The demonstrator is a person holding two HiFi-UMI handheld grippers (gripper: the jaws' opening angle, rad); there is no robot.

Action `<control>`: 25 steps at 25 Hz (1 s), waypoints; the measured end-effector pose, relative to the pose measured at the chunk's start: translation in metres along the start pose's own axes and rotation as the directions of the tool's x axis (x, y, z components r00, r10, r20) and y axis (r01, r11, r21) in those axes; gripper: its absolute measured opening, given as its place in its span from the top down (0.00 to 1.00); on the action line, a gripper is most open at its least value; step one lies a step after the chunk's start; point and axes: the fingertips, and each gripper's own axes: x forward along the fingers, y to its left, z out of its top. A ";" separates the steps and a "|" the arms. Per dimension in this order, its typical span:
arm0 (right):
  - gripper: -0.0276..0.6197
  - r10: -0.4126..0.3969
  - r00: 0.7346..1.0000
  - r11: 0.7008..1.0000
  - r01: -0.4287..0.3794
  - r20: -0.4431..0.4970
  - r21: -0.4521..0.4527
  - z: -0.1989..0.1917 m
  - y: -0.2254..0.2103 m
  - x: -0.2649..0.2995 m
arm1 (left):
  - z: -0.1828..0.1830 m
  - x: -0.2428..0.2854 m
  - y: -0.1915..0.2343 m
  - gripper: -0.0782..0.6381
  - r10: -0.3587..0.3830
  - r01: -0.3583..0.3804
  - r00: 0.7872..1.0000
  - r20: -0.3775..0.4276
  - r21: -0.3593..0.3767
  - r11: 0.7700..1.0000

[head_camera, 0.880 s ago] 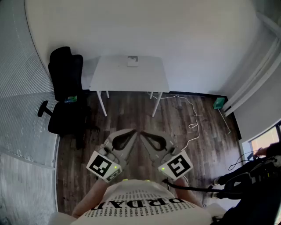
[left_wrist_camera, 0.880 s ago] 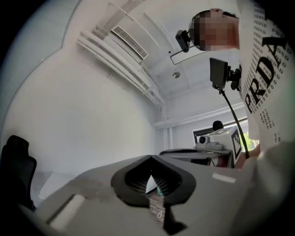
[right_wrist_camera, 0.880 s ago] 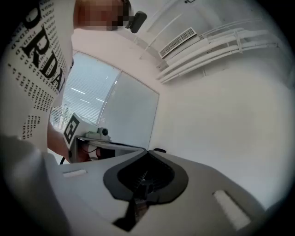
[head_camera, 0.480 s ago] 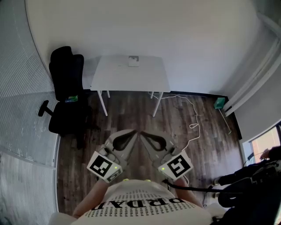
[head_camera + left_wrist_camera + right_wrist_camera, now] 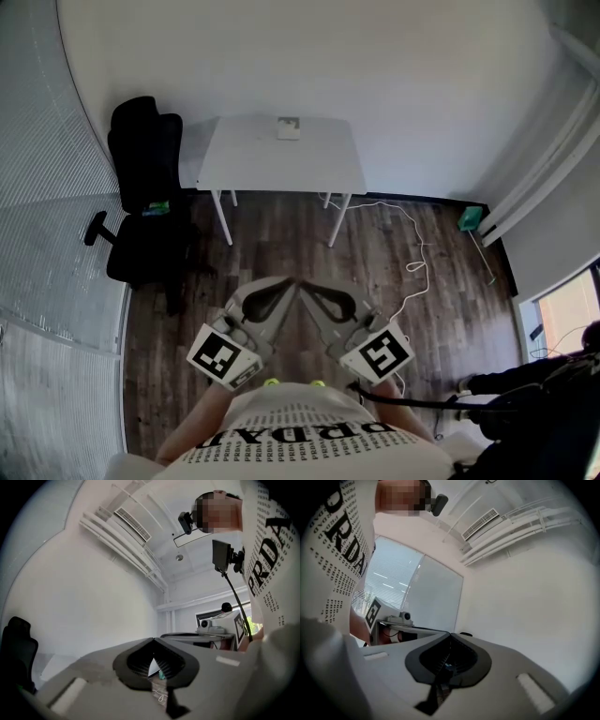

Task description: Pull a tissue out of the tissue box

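Observation:
A small tissue box point(image 5: 288, 128) sits at the far edge of a white table point(image 5: 281, 169) against the back wall, well ahead of both grippers. I hold the left gripper point(image 5: 289, 282) and the right gripper point(image 5: 304, 283) close to my body above the wooden floor, their tips nearly meeting each other. Both are shut with nothing in them. In the left gripper view the left gripper point(image 5: 153, 640) has its jaws closed together, aimed slightly upward at the wall. The right gripper point(image 5: 450, 634) is likewise closed in its own view. Neither gripper view shows the box.
A black office chair point(image 5: 141, 206) stands left of the table. A white cable point(image 5: 412, 253) trails over the dark wooden floor point(image 5: 281, 244), ending near a green item point(image 5: 469, 219) by the right wall. Dark equipment and a person point(image 5: 534, 403) occupy the lower right.
Both grippers stay where they were, still shut. The head view has shifted very slightly, and the figure at the right edge has moved.

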 end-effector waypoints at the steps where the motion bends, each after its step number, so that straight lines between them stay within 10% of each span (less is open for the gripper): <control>1: 0.94 -0.006 1.000 1.000 0.006 0.001 -0.001 0.000 0.002 -0.001 | 0.000 -0.002 -0.001 0.90 -0.001 0.001 1.000 0.001 0.002 1.000; 25: 0.94 -0.011 1.000 0.999 0.012 -0.022 0.032 -0.006 0.040 0.018 | -0.003 -0.054 0.007 0.90 0.006 -0.005 1.000 0.010 -0.038 0.999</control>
